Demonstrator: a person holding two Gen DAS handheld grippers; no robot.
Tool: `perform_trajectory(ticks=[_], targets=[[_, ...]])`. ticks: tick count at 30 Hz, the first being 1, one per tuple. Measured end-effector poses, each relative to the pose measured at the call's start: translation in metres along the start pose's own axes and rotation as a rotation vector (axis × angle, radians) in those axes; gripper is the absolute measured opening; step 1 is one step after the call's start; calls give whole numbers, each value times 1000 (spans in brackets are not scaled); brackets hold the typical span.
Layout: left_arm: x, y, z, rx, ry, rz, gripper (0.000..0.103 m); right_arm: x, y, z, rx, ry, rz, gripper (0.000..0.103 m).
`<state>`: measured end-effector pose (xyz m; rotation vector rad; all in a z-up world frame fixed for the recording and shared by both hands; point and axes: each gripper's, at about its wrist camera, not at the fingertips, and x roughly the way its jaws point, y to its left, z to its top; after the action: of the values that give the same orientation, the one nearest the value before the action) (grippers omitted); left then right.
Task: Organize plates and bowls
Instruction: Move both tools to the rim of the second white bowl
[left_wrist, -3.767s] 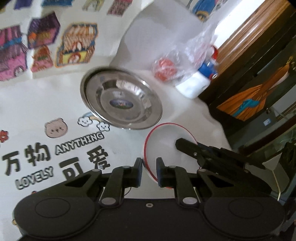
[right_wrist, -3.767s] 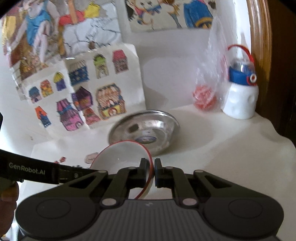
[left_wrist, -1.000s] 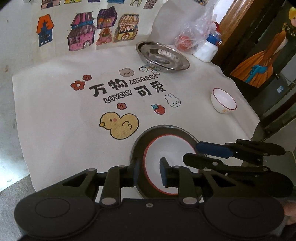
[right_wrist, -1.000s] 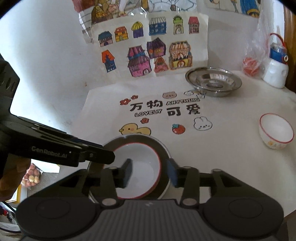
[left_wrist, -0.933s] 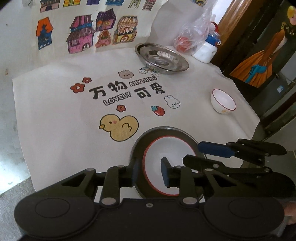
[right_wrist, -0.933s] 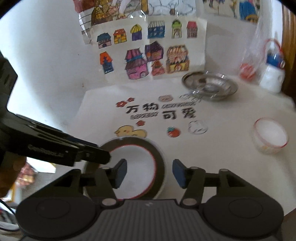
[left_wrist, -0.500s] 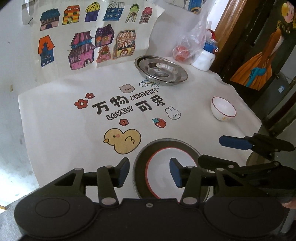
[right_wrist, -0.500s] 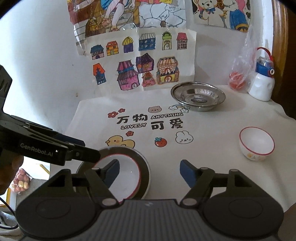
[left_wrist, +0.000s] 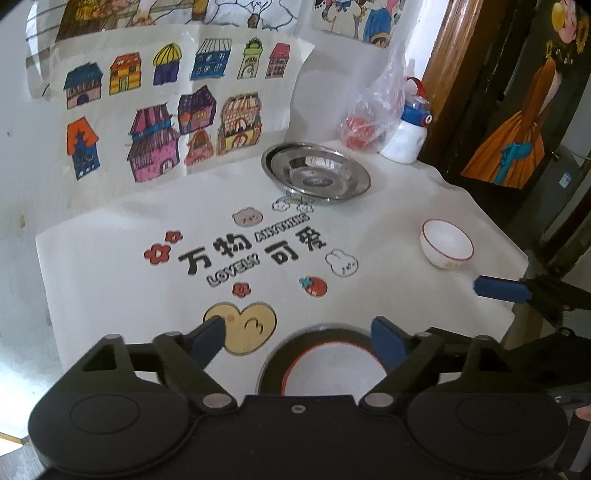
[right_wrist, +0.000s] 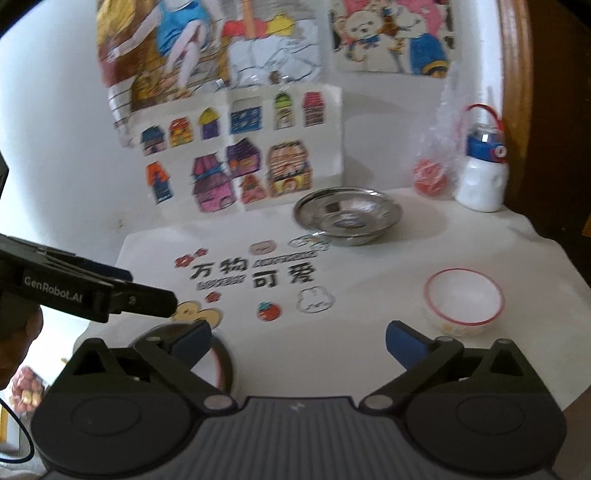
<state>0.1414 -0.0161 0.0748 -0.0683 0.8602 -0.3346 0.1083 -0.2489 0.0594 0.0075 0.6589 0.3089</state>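
Two grippers are seen over a white printed tablecloth (left_wrist: 110, 266). The left gripper (left_wrist: 297, 338) is held with its jaws spread wide and opening; nothing is pressed by its blue pads (left_wrist: 384, 338), though a red-rimmed white bowl (left_wrist: 332, 365) nested in a dark metal plate (left_wrist: 269, 362) lies just below and between them. The right gripper (right_wrist: 299, 338) is likewise spread and opening, with only bare cloth between its jaws — the same plate and bowl are partly hidden under its left finger.

Counted across both views: two metal plates and two red-rimmed white bowls. The second plate, a shiny steel one (left_wrist: 316, 173), is found far ahead of the left gripper, near the wall, and empty. The second bowl (left_wrist: 446, 248) stands alone ahead and to the right of the left gripper; in the right wrist view it sits just ahead of the right finger, apart from it.

Beyond the steel plate, to its right, one clear plastic bag (left_wrist: 373, 122) with something red inside is seen touching one white bottle (left_wrist: 406, 140) with a blue-and-red cap. One sheet of coloured house drawings (left_wrist: 162, 122) is propped against the wall ahead and left — ten houses can be counted on it. Part of a hand (right_wrist: 18, 339) is visible behind the left gripper in the right wrist view.
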Motion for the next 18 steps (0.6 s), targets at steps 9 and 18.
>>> perform_trajectory(ticks=[9, 18], targets=[[27, -21, 20, 5, 7, 51, 96, -7, -62, -5, 97, -117, -63, 103], [66, -68, 43, 99, 44, 72, 102, 9, -133, -23, 222, -167, -182, 103]])
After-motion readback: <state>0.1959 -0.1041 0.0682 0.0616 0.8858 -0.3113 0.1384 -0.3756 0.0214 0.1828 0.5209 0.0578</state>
